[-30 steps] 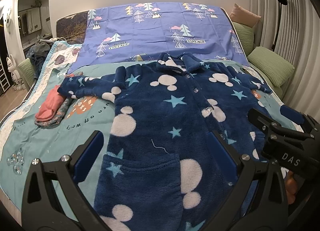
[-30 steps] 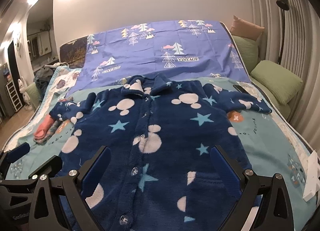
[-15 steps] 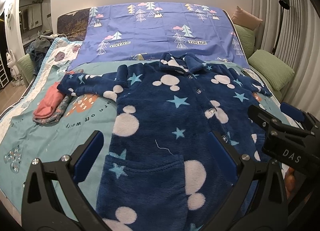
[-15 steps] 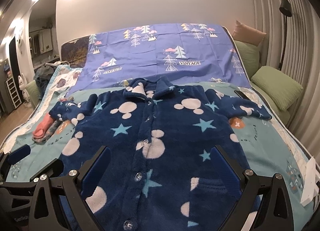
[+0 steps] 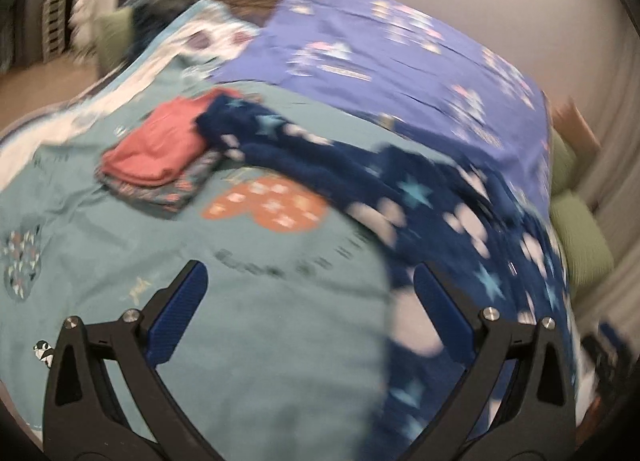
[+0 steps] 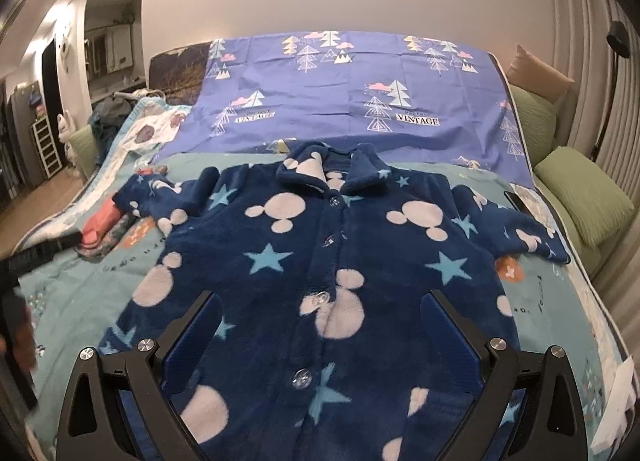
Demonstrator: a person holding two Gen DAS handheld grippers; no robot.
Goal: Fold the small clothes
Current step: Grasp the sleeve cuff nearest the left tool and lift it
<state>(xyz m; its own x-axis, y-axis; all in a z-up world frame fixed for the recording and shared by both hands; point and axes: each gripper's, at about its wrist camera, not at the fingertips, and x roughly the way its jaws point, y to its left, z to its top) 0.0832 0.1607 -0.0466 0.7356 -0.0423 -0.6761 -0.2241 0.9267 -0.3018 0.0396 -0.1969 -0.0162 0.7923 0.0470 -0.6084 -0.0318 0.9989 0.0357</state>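
A navy fleece jacket (image 6: 328, 261) with white mouse heads and blue stars lies flat and buttoned on the bed, sleeves spread to both sides. My right gripper (image 6: 320, 309) hovers open over its lower front, nothing between the fingers. The left wrist view is blurred: my left gripper (image 5: 310, 285) is open above the teal quilt (image 5: 240, 301), to the left of the jacket (image 5: 460, 229) and short of its left sleeve (image 5: 256, 129). In the right wrist view the left gripper (image 6: 36, 257) shows as a dark blur at the left edge.
Folded pink and patterned clothes (image 5: 160, 153) lie beside the left sleeve end, also visible as a folded stack (image 6: 104, 229). A purple sheet with trees (image 6: 340, 93) covers the head of the bed. Green pillows (image 6: 584, 197) line the right side. A white object (image 6: 620, 393) lies at the bed's right edge.
My left gripper has swung quickly leftward off the jacket toward the left sleeve and folded stack. The right gripper has risen slightly and stays over the jacket front.
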